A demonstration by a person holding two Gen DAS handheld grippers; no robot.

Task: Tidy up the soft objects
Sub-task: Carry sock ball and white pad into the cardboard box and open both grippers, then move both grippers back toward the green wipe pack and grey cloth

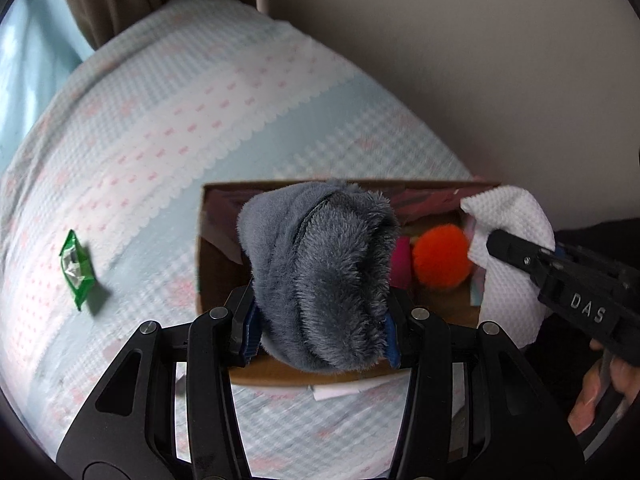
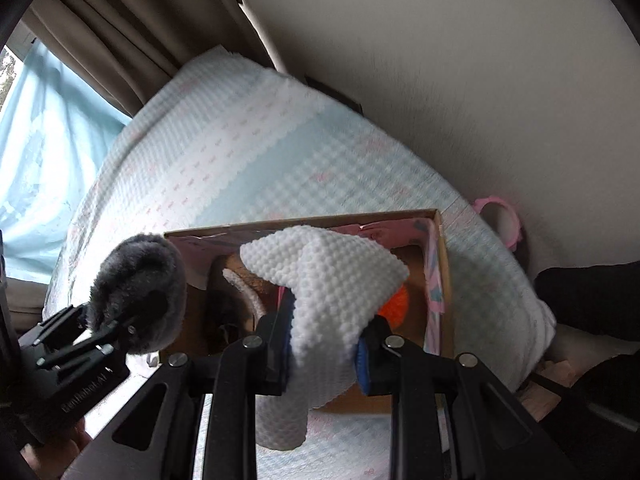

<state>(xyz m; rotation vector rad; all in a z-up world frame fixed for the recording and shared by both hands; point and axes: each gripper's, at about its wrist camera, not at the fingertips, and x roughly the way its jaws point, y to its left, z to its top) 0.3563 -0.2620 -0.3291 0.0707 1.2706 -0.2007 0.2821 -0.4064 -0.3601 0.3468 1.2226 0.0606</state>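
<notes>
My left gripper [image 1: 320, 320] is shut on a grey plush piece [image 1: 320, 268] and holds it over the near left part of an open cardboard box [image 1: 212, 200]. My right gripper [image 2: 326, 344] is shut on a white textured cloth [image 2: 328, 280] and holds it over the box's [image 2: 444, 280] right side. An orange pom-pom [image 1: 440, 256] and a pink soft thing [image 1: 400, 260] lie inside the box. In the right wrist view the grey plush [image 2: 136, 288] and left gripper show at the left.
The box sits on a bed with a light blue and white patterned blanket [image 1: 200, 100]. A small green packet [image 1: 76, 268] lies on the blanket to the left. A wall and brown curtains [image 2: 120, 20] stand behind. A pink ring-shaped object [image 2: 500, 220] lies at the bed's right edge.
</notes>
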